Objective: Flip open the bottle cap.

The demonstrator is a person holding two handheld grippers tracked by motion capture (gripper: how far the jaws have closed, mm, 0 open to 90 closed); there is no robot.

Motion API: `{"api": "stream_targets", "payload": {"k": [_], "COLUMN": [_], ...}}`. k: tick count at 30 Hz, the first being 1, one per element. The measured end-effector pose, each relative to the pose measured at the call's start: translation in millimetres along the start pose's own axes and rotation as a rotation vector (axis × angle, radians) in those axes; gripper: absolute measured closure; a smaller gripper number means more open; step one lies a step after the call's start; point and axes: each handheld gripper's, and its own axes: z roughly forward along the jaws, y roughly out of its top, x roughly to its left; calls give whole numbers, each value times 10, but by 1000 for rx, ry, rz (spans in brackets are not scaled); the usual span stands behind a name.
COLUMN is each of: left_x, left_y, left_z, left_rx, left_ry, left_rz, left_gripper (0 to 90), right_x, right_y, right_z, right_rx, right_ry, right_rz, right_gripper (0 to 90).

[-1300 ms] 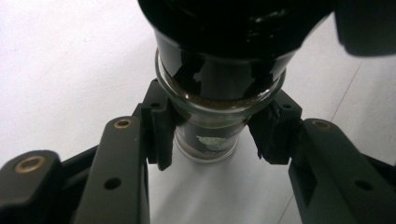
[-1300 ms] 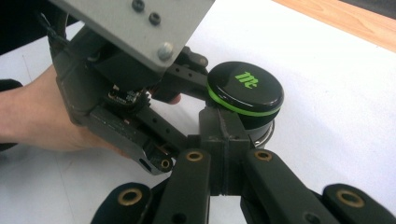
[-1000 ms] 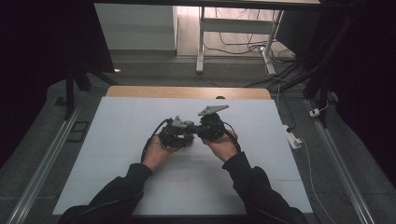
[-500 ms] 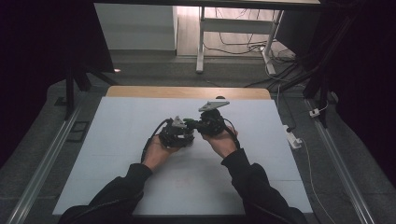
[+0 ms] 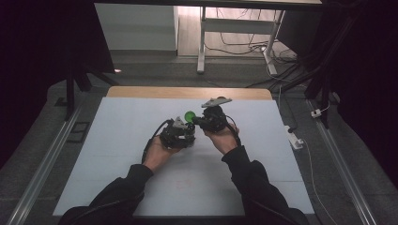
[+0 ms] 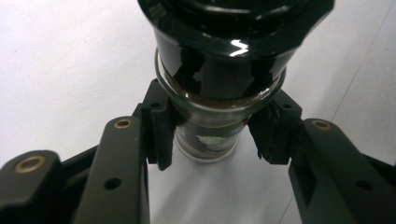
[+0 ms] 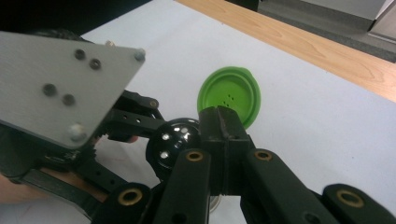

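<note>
While clamped around the neck of a small glass jar (image 6: pixel 212 140) with a black shaker top (image 7: pixel 173 140), left gripper (image 6: pixel 212 135) upright mid-table; right gripper (image 7: pixel 223 126), jaws pinched narrow on green lid (image 7: pixel 229 95), at its two o'clock.

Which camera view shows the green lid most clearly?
The right gripper view: the green lid is close, its round inner face and small holes visible, its lower edge pinched in the right tool. In the high view it is a small green spot between the tools. The left gripper view looks at the jar.
</note>
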Motion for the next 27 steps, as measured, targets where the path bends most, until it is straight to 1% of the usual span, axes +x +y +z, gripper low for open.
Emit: {"api": "stream_targets", "payload": {"k": [4, 11, 14, 17, 19, 22, 23, 24, 26, 27], "left_x": [1, 4, 13, 28, 32, 18, 11, 11, 9, 12], "left_y": [-3, -8, 1, 11, 14, 13, 15, 17, 20, 21], "left_z": [1, 4, 2, 3, 5, -19, -31, -51, -90, -112], "left_rx": [-2, -8, -2, 6, 13, 19, 17, 20, 14, 11], "left_ry": [-1, -4, -8, -21, -24, -4, 5, 3, -3, -7], "left_rz": [-2, -6, -6, -16, -22, 3, 5, 8, -1, -7], "left_gripper": [538, 537, 534, 526, 505, 448, 428, 418, 391, 391], "right_x": [-3, -9, -11, 1, 15, 38, 46, 51, 70, 70], "right_y": [-13, -23, -28, -30, -29, -24, -23, -23, -25, -25], "right_z": [20, 14, 2, -10, -20, -41, -50, -60, -97, -97], "right_rx": [11, 10, 11, 17, 17, 16, 16, 14, 15, 15], "right_ry": [-8, -7, -5, -3, -2, -4, -4, -3, -7, -7], "right_rz": [-4, -5, -5, -9, -12, -23, -23, -25, -30, -30], "right_gripper": [895, 894, 894, 890, 861, 840, 831, 821, 796, 796]}}
